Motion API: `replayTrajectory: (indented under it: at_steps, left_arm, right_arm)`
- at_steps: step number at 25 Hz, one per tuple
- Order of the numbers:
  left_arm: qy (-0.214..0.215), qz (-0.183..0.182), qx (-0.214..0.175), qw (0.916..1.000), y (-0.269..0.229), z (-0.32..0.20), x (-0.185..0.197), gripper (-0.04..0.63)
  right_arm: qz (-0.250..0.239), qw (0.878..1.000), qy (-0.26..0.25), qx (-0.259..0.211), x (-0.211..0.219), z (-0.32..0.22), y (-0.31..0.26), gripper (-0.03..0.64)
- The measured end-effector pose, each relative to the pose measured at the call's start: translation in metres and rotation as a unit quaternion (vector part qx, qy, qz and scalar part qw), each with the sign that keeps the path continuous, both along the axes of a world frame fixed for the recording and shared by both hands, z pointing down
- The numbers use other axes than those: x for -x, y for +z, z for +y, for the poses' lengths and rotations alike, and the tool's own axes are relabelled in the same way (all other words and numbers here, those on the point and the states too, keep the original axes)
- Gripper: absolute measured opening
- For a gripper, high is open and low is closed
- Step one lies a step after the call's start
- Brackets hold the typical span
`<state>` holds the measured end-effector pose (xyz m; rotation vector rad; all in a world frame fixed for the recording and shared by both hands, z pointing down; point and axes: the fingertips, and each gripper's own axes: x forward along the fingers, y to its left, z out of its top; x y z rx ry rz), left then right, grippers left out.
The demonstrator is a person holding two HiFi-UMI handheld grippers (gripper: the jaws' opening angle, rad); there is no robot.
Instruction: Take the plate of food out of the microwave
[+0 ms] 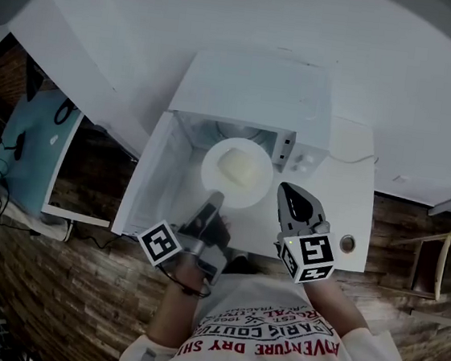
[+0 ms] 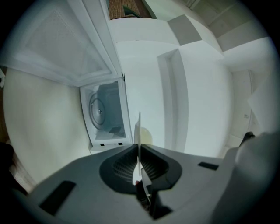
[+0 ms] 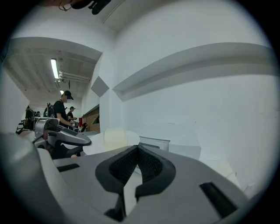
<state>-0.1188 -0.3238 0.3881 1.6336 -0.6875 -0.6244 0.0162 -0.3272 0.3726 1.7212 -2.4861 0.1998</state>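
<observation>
The microwave stands on a white tabletop. Its door is swung wide to the left, and its cavity is bare down to the turntable. The plate hangs just outside the opening, face up, with pale food at its centre. The left gripper has its fingers clamped on the plate's near rim, which is edge-on in its own view. The right gripper is just beside the plate's right edge, its fingers together on nothing. Bare tabletop lies to the right.
</observation>
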Motion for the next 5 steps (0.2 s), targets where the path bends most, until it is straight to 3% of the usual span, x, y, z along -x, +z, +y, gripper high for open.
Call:
replayTrajectory:
  at_steps: [5]
  left_arm:
    - [-0.004,-0.003,0.010,0.9999,0.0055,0.0040,0.0003,0.020]
  right_arm:
    - [-0.003,1.000,0.006,0.005,-0.0049,0.0034,0.0031,0.009]
